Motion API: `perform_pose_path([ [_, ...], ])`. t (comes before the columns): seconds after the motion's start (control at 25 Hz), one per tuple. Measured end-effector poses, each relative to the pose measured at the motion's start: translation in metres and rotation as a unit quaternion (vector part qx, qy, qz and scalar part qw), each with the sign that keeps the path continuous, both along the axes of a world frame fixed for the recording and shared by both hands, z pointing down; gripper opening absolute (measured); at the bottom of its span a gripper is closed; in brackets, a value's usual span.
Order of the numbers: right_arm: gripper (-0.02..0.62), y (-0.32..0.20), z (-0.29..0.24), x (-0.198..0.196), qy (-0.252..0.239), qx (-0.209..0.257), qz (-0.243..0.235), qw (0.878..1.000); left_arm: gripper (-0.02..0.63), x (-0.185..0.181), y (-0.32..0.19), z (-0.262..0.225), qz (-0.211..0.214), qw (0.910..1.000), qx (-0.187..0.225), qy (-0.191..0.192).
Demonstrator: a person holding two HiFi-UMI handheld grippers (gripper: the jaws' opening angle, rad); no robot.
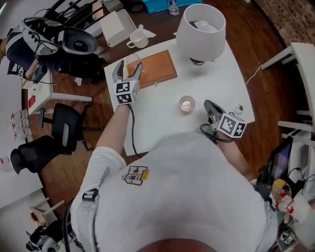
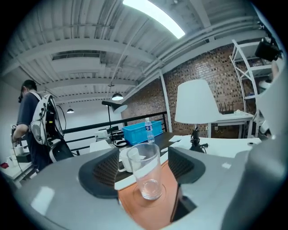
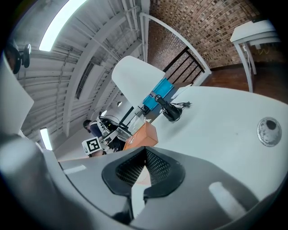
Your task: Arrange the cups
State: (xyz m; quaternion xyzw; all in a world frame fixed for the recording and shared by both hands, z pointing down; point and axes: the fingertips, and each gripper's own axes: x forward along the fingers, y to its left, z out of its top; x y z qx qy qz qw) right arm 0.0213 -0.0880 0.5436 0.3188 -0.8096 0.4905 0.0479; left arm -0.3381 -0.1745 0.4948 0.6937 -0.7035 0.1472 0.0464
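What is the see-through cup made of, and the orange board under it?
The cup: likely clear glass, smooth and shiny; things behind show straight through it, and its base looks thick. The board: maybe wood, matte orange-brown with a flat, even face; the pictures leave it open.

The top edge cuts off the blue crate [image 1: 156, 5] and water bottle [image 1: 173, 7].

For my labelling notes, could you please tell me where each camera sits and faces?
Head view: on the head, facing steeply down at the table; shirt and left arm show.
Left gripper view: on the left gripper, facing a glass between open jaws.
Right gripper view: on the right gripper, jaws shut, facing the lamp.
All share the orange tray.
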Motion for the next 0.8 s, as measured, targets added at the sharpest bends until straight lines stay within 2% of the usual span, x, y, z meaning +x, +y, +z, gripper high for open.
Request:
perform_pose_path([
  [0.24,0.0,0.011,-0.011,0.001,-0.007,0.002,-0.023,1.0,0.331,0.018,0.03,-0.056,0.008,0.9978,0.065,0.003],
  [0.48,0.0,0.029,-0.013,-0.005,0.002,0.004,-0.064,0.998,0.331,0.046,0.081,-0.083,0.004,0.9922,0.11,0.059],
  [0.6,0.0,0.034,-0.013,-0.008,0.013,0.005,-0.078,0.997,0.331,0.069,0.11,-0.069,0.006,0.991,0.098,0.091],
  [0.8,0.0,0.055,-0.013,-0.012,0.028,0.011,-0.112,0.993,0.33,0.111,0.159,-0.02,0.014,0.9902,0.043,0.132],
])
